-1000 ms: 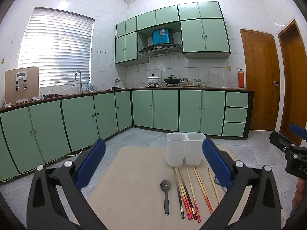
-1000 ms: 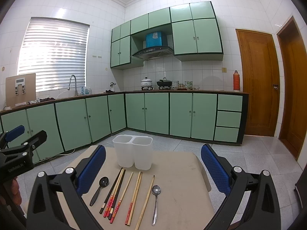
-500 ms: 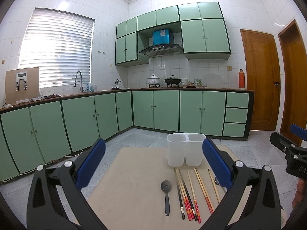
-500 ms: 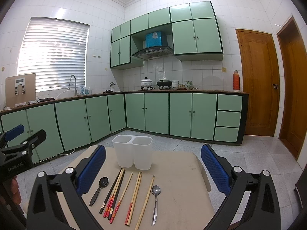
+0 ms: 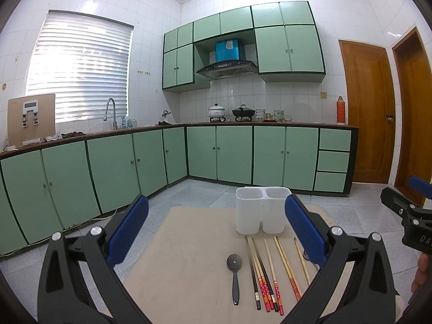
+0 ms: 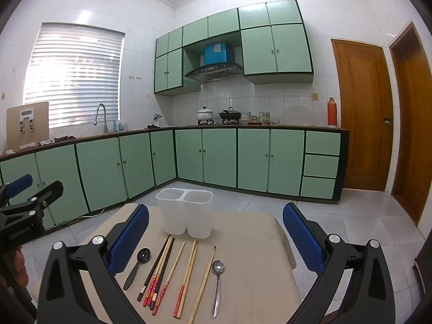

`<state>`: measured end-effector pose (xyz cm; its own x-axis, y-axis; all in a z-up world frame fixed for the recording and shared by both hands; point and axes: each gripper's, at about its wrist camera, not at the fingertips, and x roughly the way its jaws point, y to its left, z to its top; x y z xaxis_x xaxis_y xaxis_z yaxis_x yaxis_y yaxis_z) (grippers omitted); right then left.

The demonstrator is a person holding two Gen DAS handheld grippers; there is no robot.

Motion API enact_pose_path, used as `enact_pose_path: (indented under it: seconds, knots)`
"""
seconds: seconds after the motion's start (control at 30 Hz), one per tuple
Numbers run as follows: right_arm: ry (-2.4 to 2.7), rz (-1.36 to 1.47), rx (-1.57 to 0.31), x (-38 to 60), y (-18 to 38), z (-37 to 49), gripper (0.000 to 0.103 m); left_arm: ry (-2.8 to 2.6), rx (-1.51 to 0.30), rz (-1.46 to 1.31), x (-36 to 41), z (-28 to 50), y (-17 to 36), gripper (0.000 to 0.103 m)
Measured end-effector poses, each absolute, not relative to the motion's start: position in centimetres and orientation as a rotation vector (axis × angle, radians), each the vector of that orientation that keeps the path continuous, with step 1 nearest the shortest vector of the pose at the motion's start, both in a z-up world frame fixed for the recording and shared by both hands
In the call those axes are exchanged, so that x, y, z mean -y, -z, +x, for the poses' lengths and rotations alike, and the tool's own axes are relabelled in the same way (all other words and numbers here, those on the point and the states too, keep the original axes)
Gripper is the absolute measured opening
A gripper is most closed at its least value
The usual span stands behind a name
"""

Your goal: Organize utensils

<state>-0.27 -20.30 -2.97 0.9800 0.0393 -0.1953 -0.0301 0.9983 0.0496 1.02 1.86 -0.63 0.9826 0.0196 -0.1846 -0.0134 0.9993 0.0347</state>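
While both grippers, left [image 5: 216, 226] and right [image 6: 216, 232], hover with jaws spread wide and empty, chopsticks [image 6: 159, 272] and two spoons lie on a beige table [image 6: 256, 283]. Behind them, touching nothing, stands a white two-compartment holder [image 6: 185, 213].

A: Where's the two-compartment holder [image 6: 184, 216]?
B: At twelve o'clock on the table [image 6: 256, 278], far edge.
A: And the utensils?
B: Before it: one spoon [image 6: 137, 267] at nine, chopsticks [image 6: 172, 272] in the middle, another spoon [image 6: 216, 280] at three.
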Motion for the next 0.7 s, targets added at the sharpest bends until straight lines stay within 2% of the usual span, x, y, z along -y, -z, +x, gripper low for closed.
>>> enact_pose_path:
  seconds: [0.2, 0.47, 0.7]
  knots:
    - [-0.02, 0.037, -0.236, 20.4, 3.4, 0.8, 0.097, -0.026, -0.218, 0.039, -2.4, 2.6, 1.3, 0.098]
    - [0.031, -0.004, -0.412, 20.8, 5.8, 5.0, 0.097, -0.07, -0.366, 0.056, -4.7, 7.2, 4.0, 0.098]
    - [0.021, -0.001, -0.564, 21.0, 9.0, 9.8, 0.09, -0.105, -0.509, 0.09, -5.4, 11.9, 7.3, 0.098]
